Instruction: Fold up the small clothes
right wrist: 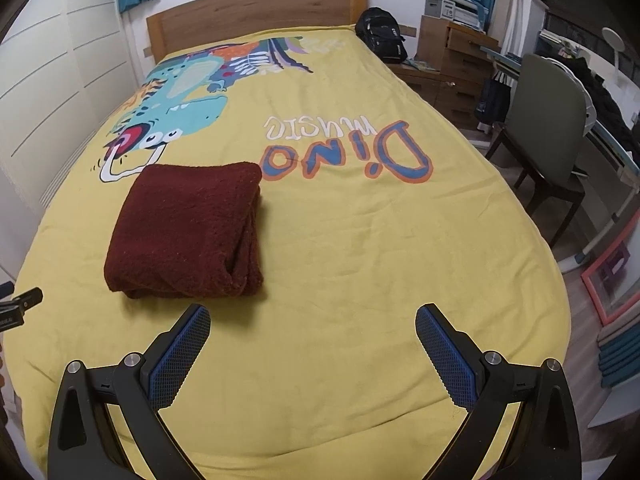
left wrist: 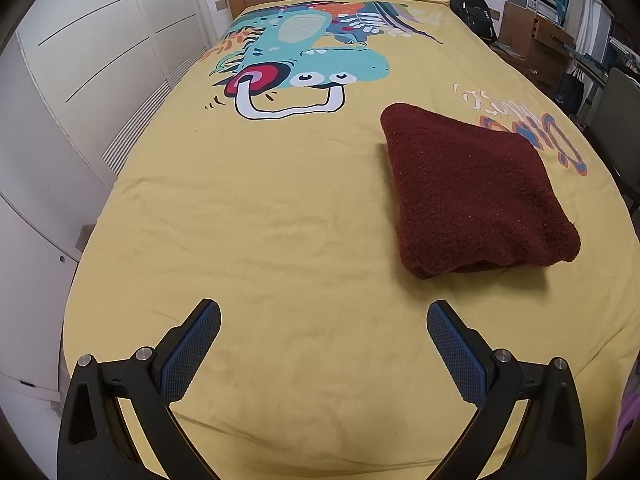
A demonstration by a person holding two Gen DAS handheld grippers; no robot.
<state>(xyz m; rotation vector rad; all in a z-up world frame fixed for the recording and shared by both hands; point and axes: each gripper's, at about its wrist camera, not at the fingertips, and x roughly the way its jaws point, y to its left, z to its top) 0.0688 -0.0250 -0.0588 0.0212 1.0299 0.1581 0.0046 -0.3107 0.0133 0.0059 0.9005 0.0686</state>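
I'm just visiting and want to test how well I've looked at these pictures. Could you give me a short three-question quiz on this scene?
1. True or false: the dark red garment on the bed cover is spread out flat.
2. Multiple choice: the left gripper and right gripper are A) both shut on cloth, B) both open and empty, C) one open, one shut.
3. Short answer: what piece of furniture stands on the floor to the right of the bed?

Key:
1. False; it lies folded into a compact bundle.
2. B.
3. A chair, near a desk.
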